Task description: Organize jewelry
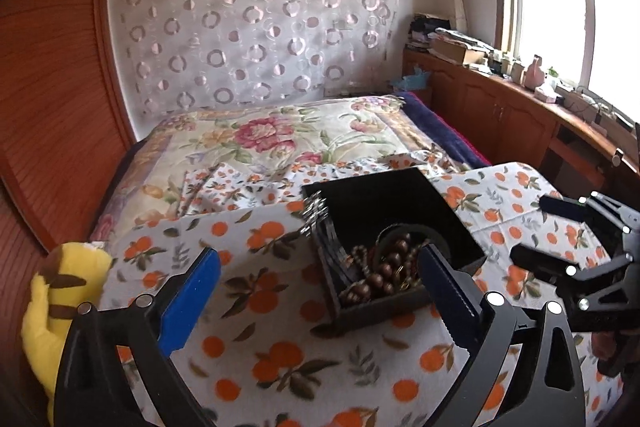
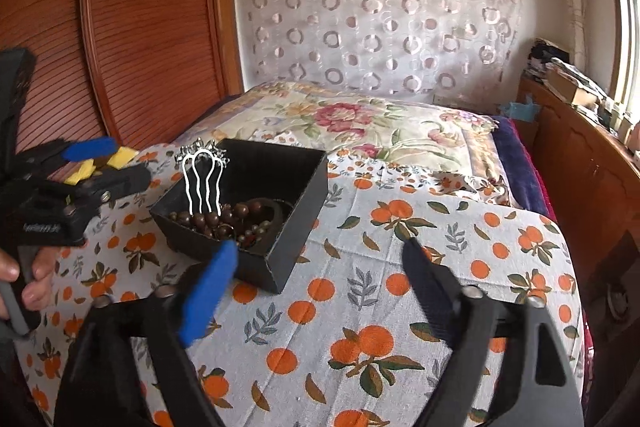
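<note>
Open cloth (image 2: pixel 360 307) lies right of the black box (image 2: pixel 280 259); a plush toy (image 1: pixel 60 291) crowds its left.

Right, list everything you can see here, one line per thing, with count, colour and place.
box: one, black, open, on the orange-print cloth near the front of the bed
bead strings: dark brown, count unclear, piled inside the box
hair comb: one, silver, leaning on the box's left wall with prongs down in the beads
cloth: one, white with orange fruit print, spread over the bed's near end
quilt: one, cream with pink flowers, behind the cloth
plush toy: one, yellow with brown stripes, left edge of the bed
curtain: one, sheer with pink rings, on the back wall
left gripper: black with blue pads, open, nothing held
right gripper: black with blue pads, open, nothing held
hand: one, on the left gripper's handle
</note>
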